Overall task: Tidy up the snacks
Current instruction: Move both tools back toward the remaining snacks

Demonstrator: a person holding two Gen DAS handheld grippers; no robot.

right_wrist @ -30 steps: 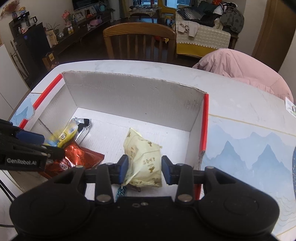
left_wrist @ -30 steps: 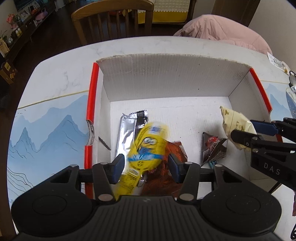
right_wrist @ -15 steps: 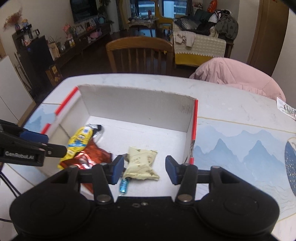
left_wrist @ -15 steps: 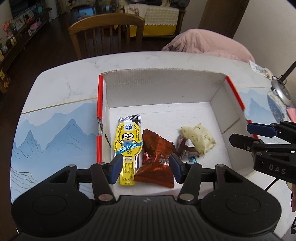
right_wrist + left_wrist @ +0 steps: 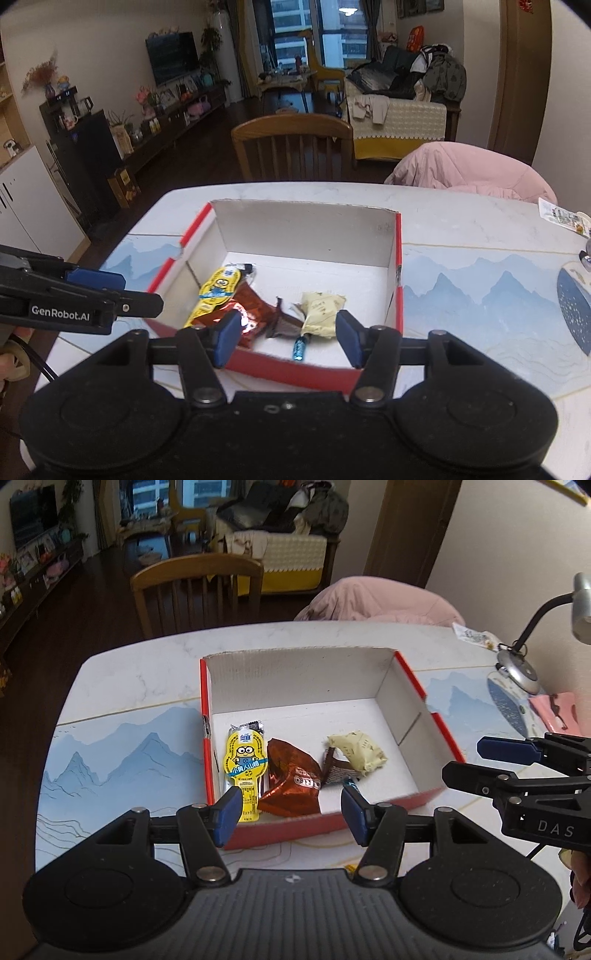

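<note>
Left tool wide, holding nothing, above the near wall of the box. Right tool also wide, holding nothing. Box sits on the surface. Inside, left to right: yellow pack, red pack, brown wrapper, cream pack, all near the near wall.

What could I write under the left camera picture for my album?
Open left tool hovers before a red box holding a yellow Minion snack, brown Oreo pack and cream packet.
</note>
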